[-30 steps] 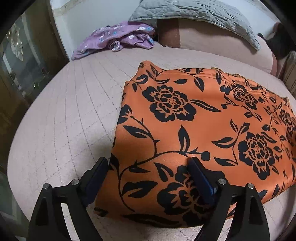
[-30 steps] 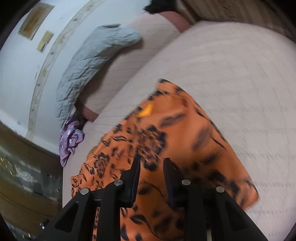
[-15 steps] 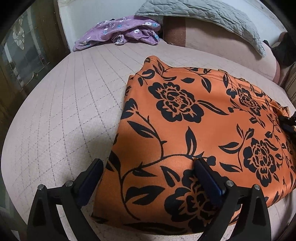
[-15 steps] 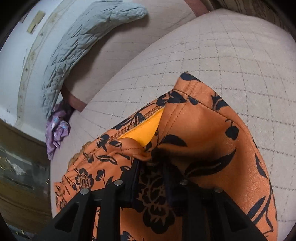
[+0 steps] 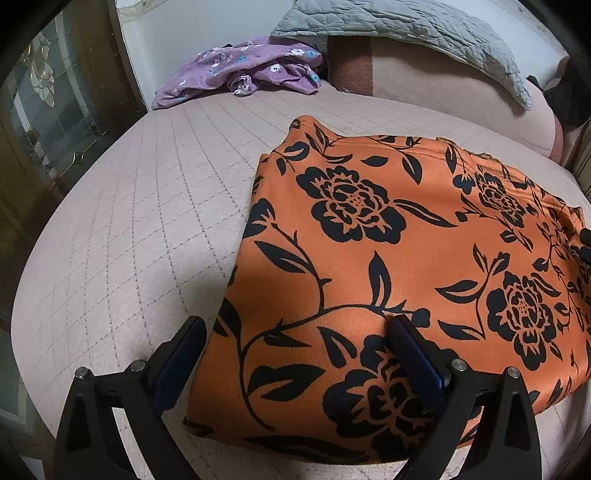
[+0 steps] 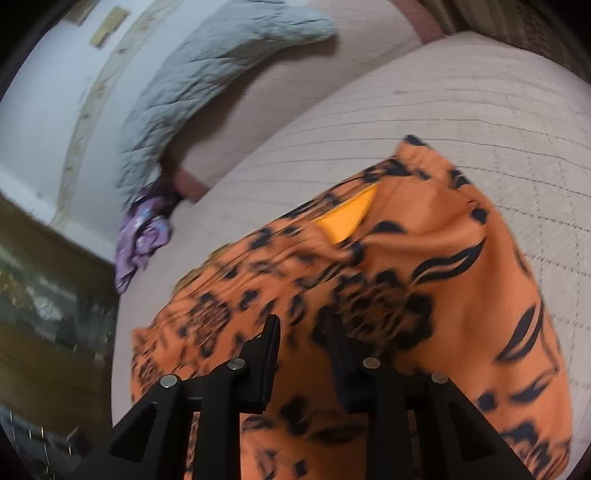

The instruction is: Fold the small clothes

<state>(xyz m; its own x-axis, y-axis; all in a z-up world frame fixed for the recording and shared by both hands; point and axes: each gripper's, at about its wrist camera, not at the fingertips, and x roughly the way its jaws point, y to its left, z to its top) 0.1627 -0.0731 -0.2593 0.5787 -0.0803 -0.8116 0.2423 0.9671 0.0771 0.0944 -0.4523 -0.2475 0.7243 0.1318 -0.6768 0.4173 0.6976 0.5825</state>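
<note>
An orange garment with black flowers (image 5: 388,266) lies folded on the pink quilted bed (image 5: 140,229). My left gripper (image 5: 295,328) is open, its fingers straddling the garment's near left corner, low over the cloth. In the right wrist view the same garment (image 6: 424,280) shows a yellow-orange lining at a zip opening. My right gripper (image 6: 301,326) hovers over it with jaws narrowly apart and nothing between them. The view is motion-blurred.
A purple flowered garment (image 5: 240,70) lies crumpled at the bed's far left by the white wall. A grey quilted cover (image 5: 406,22) drapes over a pink bolster (image 5: 443,85). A glazed wooden door (image 5: 44,110) stands to the left.
The right gripper, shut low on the cloth half a second ago, has opened a little and pulled back with blur. The left gripper has barely moved.
</note>
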